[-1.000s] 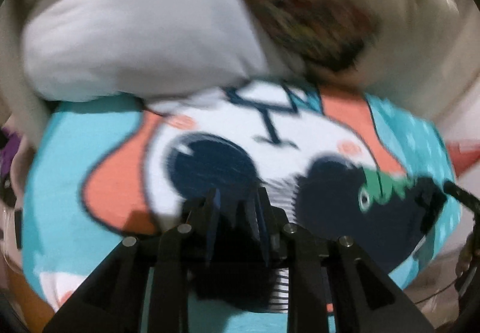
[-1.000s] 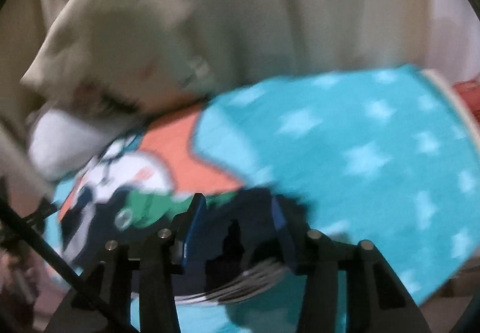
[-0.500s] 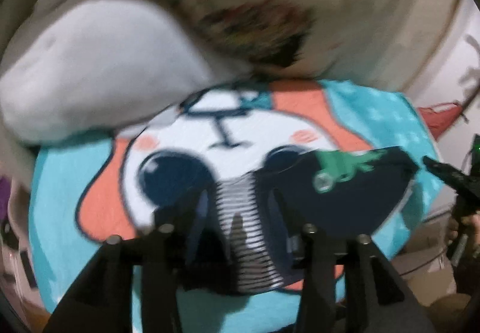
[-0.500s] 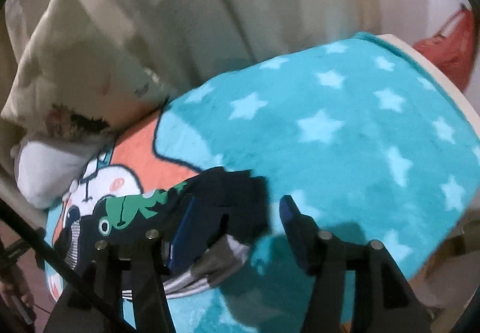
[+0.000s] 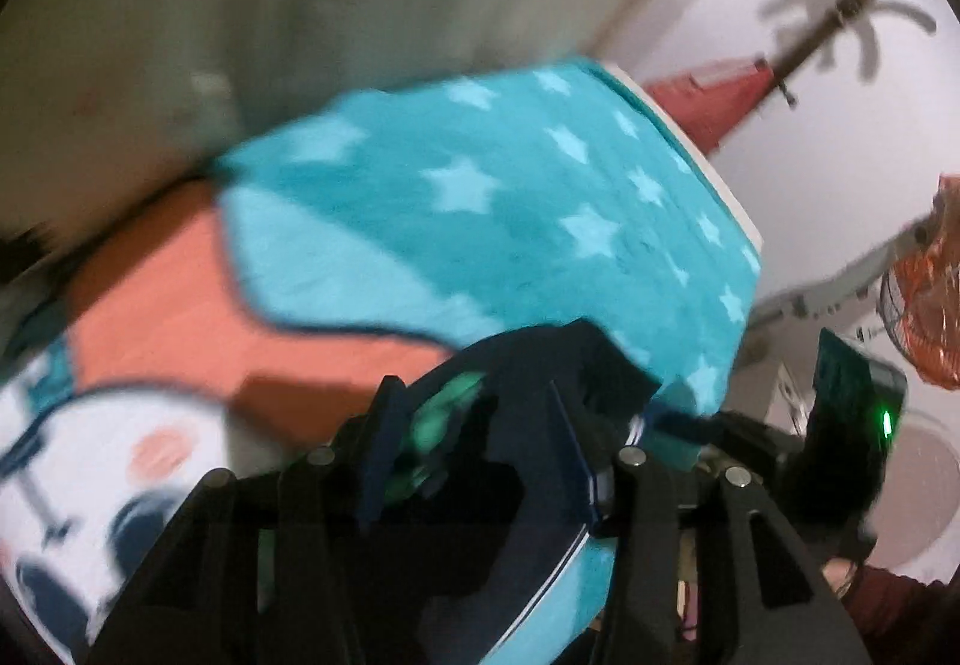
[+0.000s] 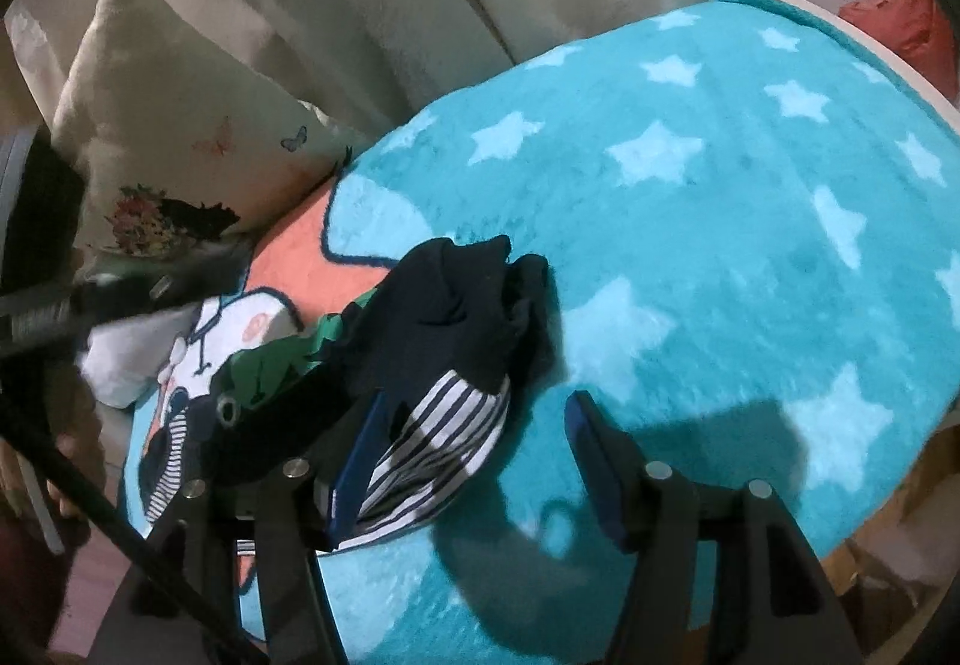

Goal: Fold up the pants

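Half-done at best, by the look: pants bunched in a dark heap (striped lining showing) on teal star blanket, near its orange patch. Right gripper opening, pads off cloth. Left gripper also opening; grip unclear through blur. Flattening, squaring left.

Both wrist views close, steeply down; share blanket.

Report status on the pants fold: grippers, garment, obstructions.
Right gripper open, jaws widening, nothing pinched. Left gripper jaws opening over dark cloth; grip unclear through blur. Pants bunched on teal star blanket, not yet flat. Nothing in the way.
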Motion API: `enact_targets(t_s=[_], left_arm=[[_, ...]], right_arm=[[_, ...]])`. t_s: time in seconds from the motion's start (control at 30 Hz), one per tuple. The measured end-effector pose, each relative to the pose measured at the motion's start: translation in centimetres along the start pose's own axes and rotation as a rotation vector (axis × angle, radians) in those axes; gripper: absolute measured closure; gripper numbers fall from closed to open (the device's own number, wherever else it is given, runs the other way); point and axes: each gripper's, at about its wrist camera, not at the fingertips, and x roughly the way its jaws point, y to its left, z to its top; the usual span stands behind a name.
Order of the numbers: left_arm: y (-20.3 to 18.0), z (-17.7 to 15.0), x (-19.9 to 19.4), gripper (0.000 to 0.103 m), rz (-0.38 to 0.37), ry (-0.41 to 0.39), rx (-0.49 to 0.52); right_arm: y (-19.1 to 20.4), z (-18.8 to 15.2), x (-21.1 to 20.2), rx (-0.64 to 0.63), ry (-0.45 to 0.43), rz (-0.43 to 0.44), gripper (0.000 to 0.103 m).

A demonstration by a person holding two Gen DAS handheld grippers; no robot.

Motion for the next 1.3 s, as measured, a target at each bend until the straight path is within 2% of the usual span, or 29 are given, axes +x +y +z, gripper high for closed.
enact_targets(t_s=[0.1,0.23,0.43,0.47,0.5,0.53,0.57,0.63,0.7,0.87,1.0,1.1,1.3], left_arm=[[-1.7,1.9,3.6,0.056,-0.029,0.068,0.041],[-3.1,2.8,7.0,0.056,-0.069,0.146,0.067],[-4.0,2.9,9.6,0.056,-0.079,0.231,0.101],[-4.2,2.8,9.8,0.057,-0.078,0.243,0.108],[-4.4,2.6,9.9,0.066,-0.059,0.246,0.123],[-4.4,2.5,9.9,0.076,-0.047,0.245,0.133],[-4.3,2.5,9.8,0.079,-0.037,0.241,0.136],[-3.7,2.6,9.1,0.088,-0.049,0.222,0.111],[-2.9,2.5,7.6,0.089,-0.077,0.185,0.068],[-1.2,1.2,2.5,0.089,-0.084,0.058,-0.002],[2.4,-1.6,-2.1,0.089,-0.093,-0.05,-0.12],[6.1,-5.3,-5.1,0.089,-0.093,-0.119,-0.227],[11.9,-13.3,-8.7,0.088,-0.056,-0.179,-0.432]], right_arm=[[-0.4,0.2,0.8,0.006,0.008,0.031,0.037],[-0.2,0.3,1.4,0.011,0.017,0.083,0.037],[0.6,0.0,2.6,-0.025,0.033,0.057,0.037],[0.6,0.0,2.7,-0.027,0.033,0.053,0.037],[0.6,0.0,2.7,-0.03,0.033,0.049,0.037],[0.7,0.1,2.7,-0.035,0.032,0.043,0.044],[0.7,0.2,2.8,-0.041,0.038,0.037,0.061],[0.6,0.6,2.7,-0.028,0.05,0.06,0.08],[1.0,0.9,2.3,-0.031,0.047,0.075,0.085],[5.4,1.3,0.9,-0.181,0.017,0.058,0.087],[10.5,0.8,0.9,-0.345,0.006,0.032,0.087],[14.2,-0.7,1.7,-0.486,0.02,0.025,0.087],[20.9,-6.0,5.6,-0.788,0.068,-0.047,0.082]])
